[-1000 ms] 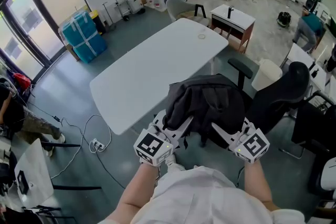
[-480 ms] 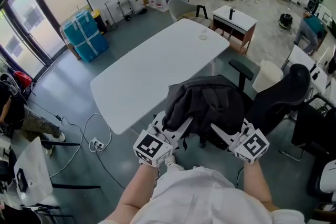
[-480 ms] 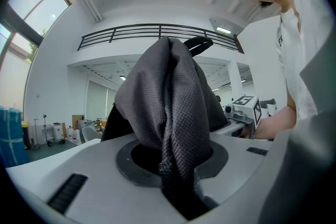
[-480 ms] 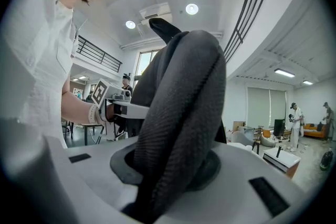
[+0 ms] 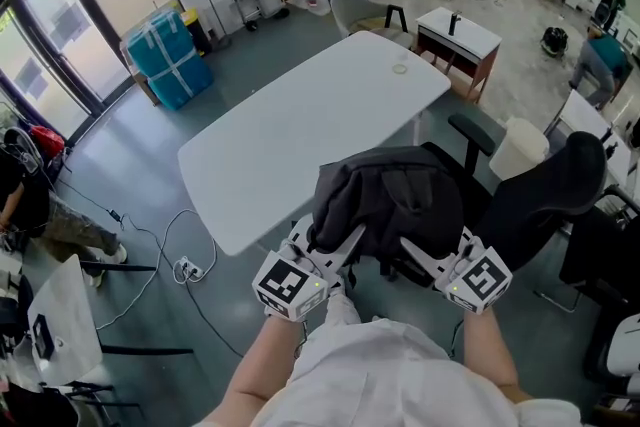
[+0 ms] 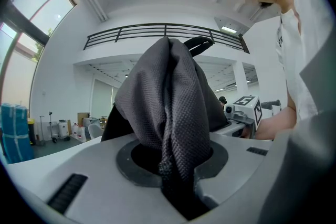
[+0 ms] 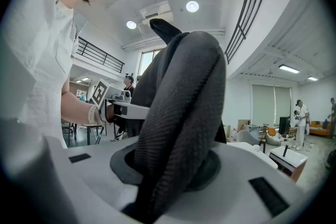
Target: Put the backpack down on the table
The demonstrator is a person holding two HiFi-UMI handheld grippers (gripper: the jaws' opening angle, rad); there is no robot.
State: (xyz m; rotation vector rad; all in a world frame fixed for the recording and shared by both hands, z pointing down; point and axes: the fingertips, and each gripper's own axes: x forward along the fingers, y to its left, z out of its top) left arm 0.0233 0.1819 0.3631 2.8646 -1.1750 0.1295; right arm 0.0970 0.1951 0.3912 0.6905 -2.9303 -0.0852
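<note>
The left tool (image 5: 338,245) and right tool (image 5: 418,255) each clamped fabric of the backpack (image 5: 390,200), which hung between them, seemingly beside the desk (image 5: 280,135); the desk lay forward-left, nearer the left tool.

white table (image 5: 290,140), small ring (image 5: 400,68) near its far end

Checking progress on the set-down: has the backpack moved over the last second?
Yes, slightly: the backpack has edged leftward in the head view, a little further onto the table's edge.
</note>
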